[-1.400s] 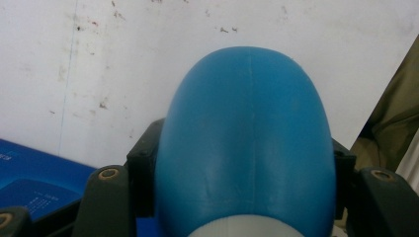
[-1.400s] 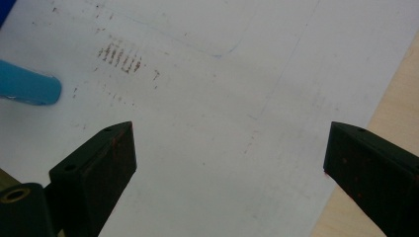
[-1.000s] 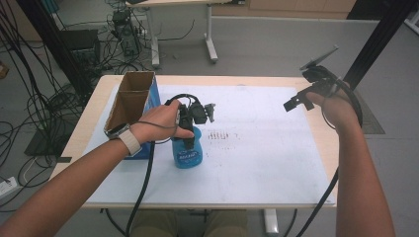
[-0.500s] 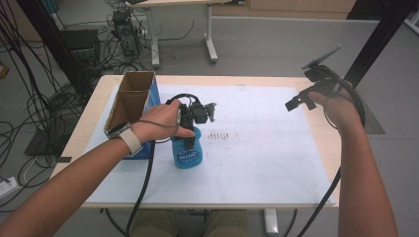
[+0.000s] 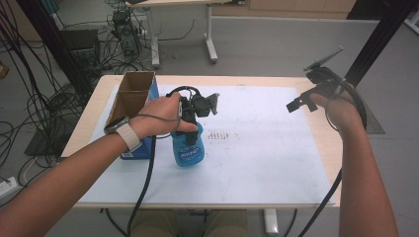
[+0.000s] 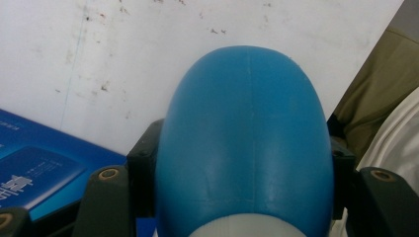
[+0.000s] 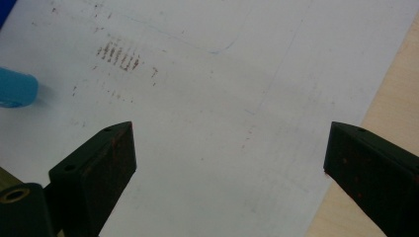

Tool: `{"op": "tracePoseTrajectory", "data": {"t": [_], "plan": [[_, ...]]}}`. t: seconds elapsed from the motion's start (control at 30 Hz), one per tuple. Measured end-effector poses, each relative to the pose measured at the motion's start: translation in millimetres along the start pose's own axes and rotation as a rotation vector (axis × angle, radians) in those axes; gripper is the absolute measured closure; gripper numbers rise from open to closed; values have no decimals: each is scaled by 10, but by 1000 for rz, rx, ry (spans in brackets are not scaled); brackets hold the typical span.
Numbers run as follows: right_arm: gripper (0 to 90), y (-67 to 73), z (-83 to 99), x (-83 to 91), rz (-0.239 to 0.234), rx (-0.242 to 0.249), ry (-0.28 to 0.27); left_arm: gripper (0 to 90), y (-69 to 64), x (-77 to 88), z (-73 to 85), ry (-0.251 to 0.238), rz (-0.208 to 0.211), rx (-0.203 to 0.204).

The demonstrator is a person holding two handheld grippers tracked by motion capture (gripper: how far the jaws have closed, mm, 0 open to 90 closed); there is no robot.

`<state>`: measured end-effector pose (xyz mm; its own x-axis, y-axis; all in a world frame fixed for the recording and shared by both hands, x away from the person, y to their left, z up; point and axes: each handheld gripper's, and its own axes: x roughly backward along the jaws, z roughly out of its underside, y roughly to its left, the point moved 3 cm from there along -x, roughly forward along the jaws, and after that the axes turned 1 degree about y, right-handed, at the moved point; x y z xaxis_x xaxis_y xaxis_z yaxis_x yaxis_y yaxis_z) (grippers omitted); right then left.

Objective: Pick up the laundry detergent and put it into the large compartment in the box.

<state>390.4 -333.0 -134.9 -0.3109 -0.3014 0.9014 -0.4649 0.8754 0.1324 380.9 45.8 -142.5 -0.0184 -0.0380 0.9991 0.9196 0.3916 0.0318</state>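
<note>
The left gripper (image 5: 190,129) clamps the blue bottle (image 5: 188,150) near its top, jaws on either flank so it hangs upright for carrying; the bottle sits left of the table's (image 5: 276,81) centre, the open box (image 5: 129,96) at its ten o'clock; the right gripper (image 5: 302,101) waits at two o'clock, jaws wide and empty, probably keeping clear.

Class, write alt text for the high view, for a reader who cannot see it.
The left tongs grip a blue bottle from above over a white sheet on a wooden table. The right tongs hang open at the table's far right, and an open cardboard box stands left of the bottle.
</note>
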Motion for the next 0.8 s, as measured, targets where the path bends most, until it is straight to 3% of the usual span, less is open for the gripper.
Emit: {"op": "tracePoseTrajectory", "data": {"t": [0.6,0.8], "plan": [[57,23,16,28,-2,7,-10,383,-15,267,21,1,-9,63],[57,29,7,31,-4,9,-12,383,43,376,54,-5,8,118]]}}
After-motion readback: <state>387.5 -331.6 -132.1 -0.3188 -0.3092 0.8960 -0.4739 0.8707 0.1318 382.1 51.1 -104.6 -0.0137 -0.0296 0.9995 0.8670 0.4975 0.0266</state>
